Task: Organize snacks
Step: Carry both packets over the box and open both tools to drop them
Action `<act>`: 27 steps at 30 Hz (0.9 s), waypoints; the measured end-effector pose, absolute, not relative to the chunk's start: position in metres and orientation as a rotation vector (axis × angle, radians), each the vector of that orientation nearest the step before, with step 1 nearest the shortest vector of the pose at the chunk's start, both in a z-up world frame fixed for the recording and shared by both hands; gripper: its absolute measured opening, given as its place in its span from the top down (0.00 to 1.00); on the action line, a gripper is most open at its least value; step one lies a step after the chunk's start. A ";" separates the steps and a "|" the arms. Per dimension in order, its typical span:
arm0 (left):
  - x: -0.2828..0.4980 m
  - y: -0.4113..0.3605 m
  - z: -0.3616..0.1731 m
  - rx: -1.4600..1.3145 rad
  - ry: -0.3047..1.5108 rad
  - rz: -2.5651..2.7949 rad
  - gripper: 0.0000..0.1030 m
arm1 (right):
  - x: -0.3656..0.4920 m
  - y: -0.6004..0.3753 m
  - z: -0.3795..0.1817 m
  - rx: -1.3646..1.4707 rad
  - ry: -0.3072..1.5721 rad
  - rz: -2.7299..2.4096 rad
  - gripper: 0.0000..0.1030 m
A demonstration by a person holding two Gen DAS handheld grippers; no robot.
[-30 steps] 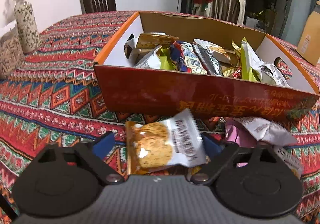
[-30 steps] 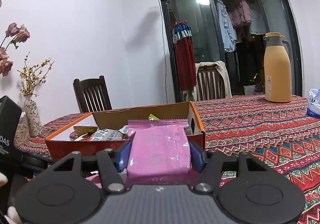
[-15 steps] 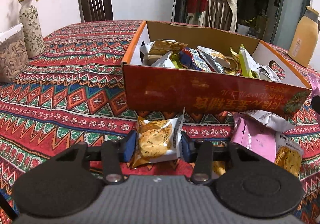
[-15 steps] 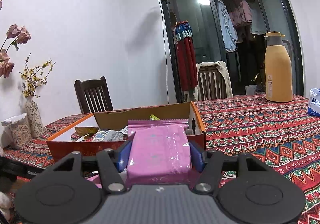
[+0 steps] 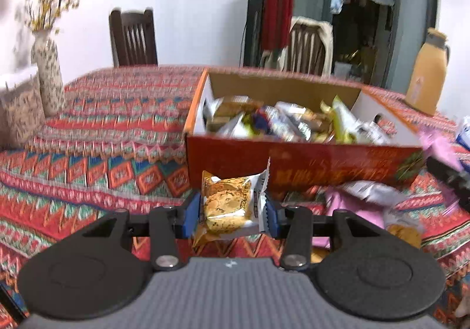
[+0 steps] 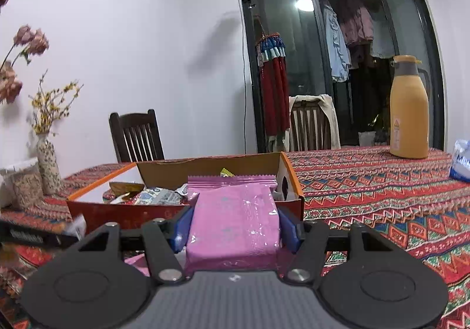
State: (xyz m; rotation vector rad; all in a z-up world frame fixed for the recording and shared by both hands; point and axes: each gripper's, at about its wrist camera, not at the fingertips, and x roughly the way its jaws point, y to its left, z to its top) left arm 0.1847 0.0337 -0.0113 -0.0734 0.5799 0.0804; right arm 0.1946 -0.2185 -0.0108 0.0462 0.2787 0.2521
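My left gripper (image 5: pixel 230 213) is shut on a cookie packet (image 5: pixel 227 205), yellow and white, lifted off the tablecloth in front of the red cardboard box (image 5: pixel 293 164). The box holds several snack packets (image 5: pixel 282 120). More loose packets (image 5: pixel 364 205), pink and white, lie on the cloth right of the gripper. My right gripper (image 6: pixel 235 226) is shut on a flat pink packet (image 6: pixel 235 220), held near the box's (image 6: pixel 147 211) right end. The left gripper's black body shows at the left edge of the right wrist view.
A patterned tablecloth (image 5: pixel 102 138) covers the table. A vase (image 5: pixel 48 76) with yellow flowers and a jar stand at the far left. An orange thermos (image 6: pixel 408 111) and a blue-white pack (image 6: pixel 461 161) stand at the right. Two chairs (image 6: pixel 136 135) are behind the table.
The left jaws closed on the cookie packet and lifted it off the cloth, drawing back from the box. The right gripper kept still with the pink packet.
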 end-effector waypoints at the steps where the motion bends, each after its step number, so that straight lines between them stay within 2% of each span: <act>1: 0.183 0.032 -0.005 -0.069 0.560 0.072 0.55 | 0.194 -0.215 -0.010 0.030 0.282 0.254 0.41; 10: 0.205 0.018 0.041 -0.042 0.422 0.040 0.55 | 0.210 -0.196 0.028 -0.022 0.213 0.267 0.41; 18: 0.252 0.017 0.071 -0.089 0.351 0.051 0.55 | 0.272 -0.175 0.058 -0.060 0.179 0.267 0.41; 24: 0.282 0.023 0.048 -0.106 0.308 0.084 0.55 | 0.302 -0.176 0.049 -0.005 0.201 0.266 0.41; 27: 0.290 0.024 0.036 -0.088 0.345 0.054 0.55 | 0.308 -0.178 0.043 0.001 0.223 0.268 0.41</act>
